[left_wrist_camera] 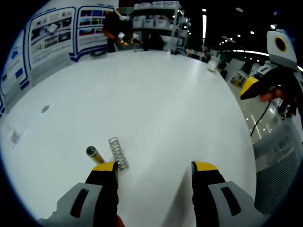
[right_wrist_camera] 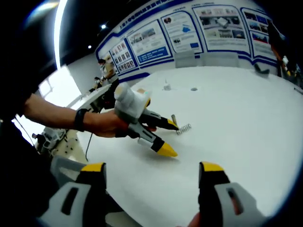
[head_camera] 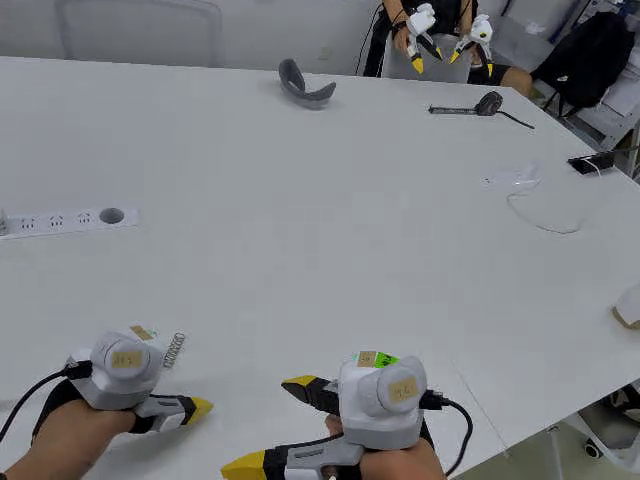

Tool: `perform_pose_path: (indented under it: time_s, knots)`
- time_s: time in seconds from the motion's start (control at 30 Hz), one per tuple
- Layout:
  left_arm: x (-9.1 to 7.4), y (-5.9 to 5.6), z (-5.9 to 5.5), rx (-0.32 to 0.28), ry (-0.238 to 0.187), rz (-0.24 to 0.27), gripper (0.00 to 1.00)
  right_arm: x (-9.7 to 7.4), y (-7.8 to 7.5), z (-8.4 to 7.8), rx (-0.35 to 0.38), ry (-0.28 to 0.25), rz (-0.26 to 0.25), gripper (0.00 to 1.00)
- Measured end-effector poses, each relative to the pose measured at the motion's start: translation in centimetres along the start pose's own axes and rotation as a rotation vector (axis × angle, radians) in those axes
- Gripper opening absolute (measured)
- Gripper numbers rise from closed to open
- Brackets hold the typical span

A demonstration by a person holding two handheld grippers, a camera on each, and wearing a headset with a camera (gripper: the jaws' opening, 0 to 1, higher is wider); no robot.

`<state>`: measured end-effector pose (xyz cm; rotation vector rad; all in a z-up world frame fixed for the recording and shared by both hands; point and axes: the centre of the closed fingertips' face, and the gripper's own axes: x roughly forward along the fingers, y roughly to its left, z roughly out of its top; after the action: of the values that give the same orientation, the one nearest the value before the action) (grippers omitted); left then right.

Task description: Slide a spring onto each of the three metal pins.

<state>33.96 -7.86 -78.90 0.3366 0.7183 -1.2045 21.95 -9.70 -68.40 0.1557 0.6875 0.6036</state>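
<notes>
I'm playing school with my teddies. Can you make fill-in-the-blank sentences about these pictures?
1. The left gripper and the right gripper both have their jaws ____.
2. The tips of the jaws are coloured ____.
3. The spring and the pin lie side by side on a table that is coloured ____.

Missing words: open; yellow; white.

White table [head_camera: 300,200]; spring [head_camera: 174,349] beside pin [left_wrist_camera: 93,154]; socket strip [head_camera: 55,221].
</notes>
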Motion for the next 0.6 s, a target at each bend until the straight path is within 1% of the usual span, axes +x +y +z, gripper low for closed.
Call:
perform_pose_path:
  time_s: [0.07,0.13,0.23,0.3,0.33,0.43,0.5,0.6]
  knots:
    - [0.2,0.7,0.1,-0.022,-0.008,0.033,0.61,0.1,0.1,-0.2,-0.003,0.008,0.005,0.81]
    - [0.3,0.8,0.3,-0.043,-0.018,0.040,0.59,0.1,0.1,-0.3,-0.008,0.014,0.010,0.81]
    - [0.5,1.2,0.4,-0.068,-0.034,0.074,0.54,0.2,-0.1,-0.3,-0.009,0.013,0.017,0.81]
    - [0.6,1.3,0.3,-0.080,-0.032,0.087,0.52,0.3,-0.2,-0.2,-0.011,0.013,0.020,0.81]
    - [0.6,1.4,0.3,-0.085,-0.035,0.106,0.51,0.4,-0.2,-0.1,-0.014,0.014,0.023,0.81]
    - [0.7,1.5,0.4,-0.115,-0.051,0.126,0.48,0.6,-0.1,0.1,-0.021,0.013,0.029,0.81]
    - [0.7,1.4,0.2,-0.117,-0.056,0.129,0.44,0.8,-0.1,0.3,-0.025,0.012,0.035,0.81]
    - [0.6,1.2,0.3,-0.111,-0.061,0.136,0.41,0.9,0.0,0.3,-0.027,0.015,0.040,0.81]
